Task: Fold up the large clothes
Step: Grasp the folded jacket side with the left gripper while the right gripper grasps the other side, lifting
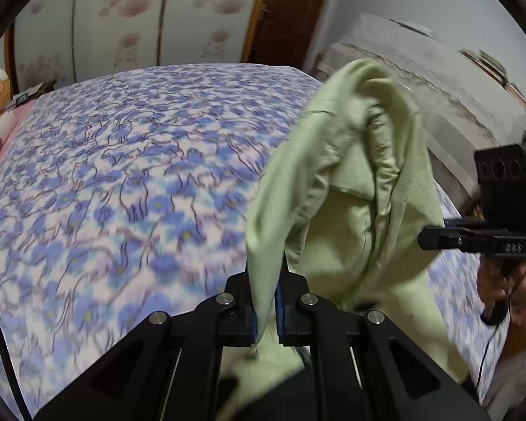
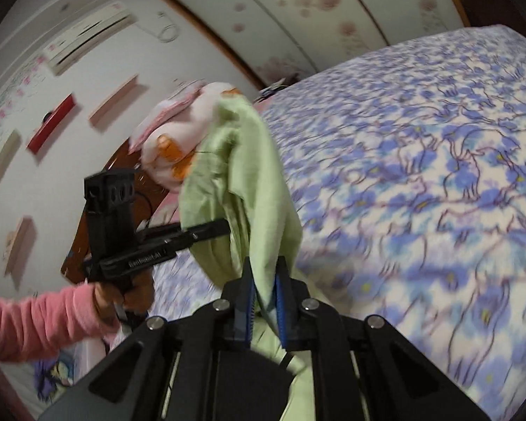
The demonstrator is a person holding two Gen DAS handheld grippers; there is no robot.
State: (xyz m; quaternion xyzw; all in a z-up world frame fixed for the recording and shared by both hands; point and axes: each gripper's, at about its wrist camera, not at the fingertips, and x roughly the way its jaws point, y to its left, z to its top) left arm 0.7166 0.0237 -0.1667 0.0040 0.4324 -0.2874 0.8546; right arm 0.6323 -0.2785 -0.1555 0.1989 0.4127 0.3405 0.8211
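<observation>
A light green garment (image 1: 350, 175) hangs bunched in the air over the bed with the blue flowered sheet (image 1: 122, 158). My left gripper (image 1: 264, 275) is shut on one edge of the cloth, which runs down between its blue pads. The right gripper's body (image 1: 473, 238) shows at the right edge, its tip against the cloth. In the right wrist view my right gripper (image 2: 264, 273) is shut on another edge of the garment (image 2: 249, 161). The left gripper's finger (image 2: 207, 229) reaches into the cloth from the left, held by a hand in a pink sleeve (image 2: 28, 319).
The bed sheet (image 2: 420, 158) fills most of both views. A white and orange plush pillow (image 2: 179, 140) lies at the head of the bed. Floral wardrobe doors (image 1: 140, 10) stand behind it. A grey covered mattress (image 1: 420, 80) leans at the right.
</observation>
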